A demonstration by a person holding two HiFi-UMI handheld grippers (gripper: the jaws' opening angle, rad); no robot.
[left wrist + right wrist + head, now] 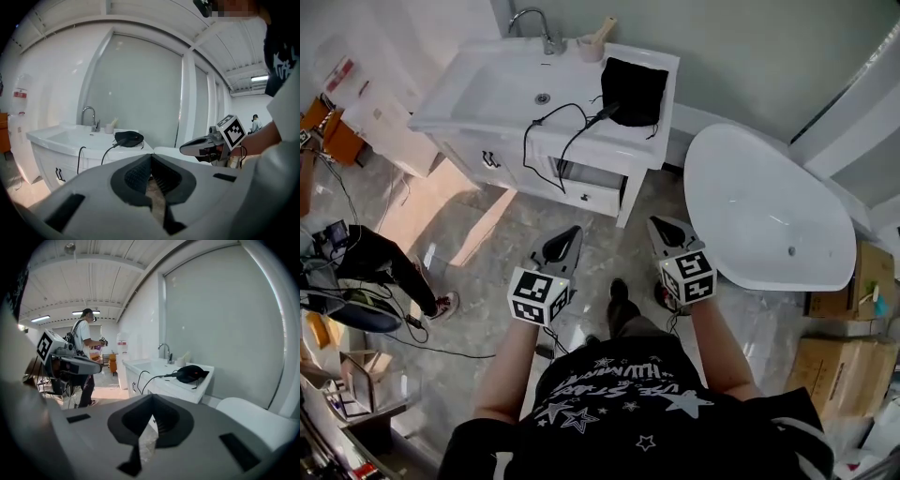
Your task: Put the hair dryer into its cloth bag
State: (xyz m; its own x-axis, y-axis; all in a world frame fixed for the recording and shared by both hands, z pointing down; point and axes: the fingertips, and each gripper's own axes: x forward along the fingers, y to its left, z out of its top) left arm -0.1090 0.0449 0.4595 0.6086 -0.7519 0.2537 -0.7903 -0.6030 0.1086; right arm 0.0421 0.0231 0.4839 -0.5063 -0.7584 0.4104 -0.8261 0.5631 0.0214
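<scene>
A black cloth bag point(634, 90) lies on the right end of the white vanity top point(511, 117), bulging, with a black cord point(546, 136) trailing out of it over the front edge. The hair dryer itself is hidden; only the cord shows. The same bag point(129, 138) appears in the left gripper view and again as the bag point(190, 373) in the right gripper view. Both grippers are held well back from the vanity, over the floor. My left gripper point(573, 232) is shut and empty. My right gripper point(654, 223) is shut and empty too.
A faucet point(544, 28) and a cup point(594, 45) stand at the back of the sink. A white bathtub point(769, 211) sits to the right. Cardboard boxes point(853, 319) are at far right. A person point(86, 357) stands by the far wall, and cables point(384, 319) run across the floor at left.
</scene>
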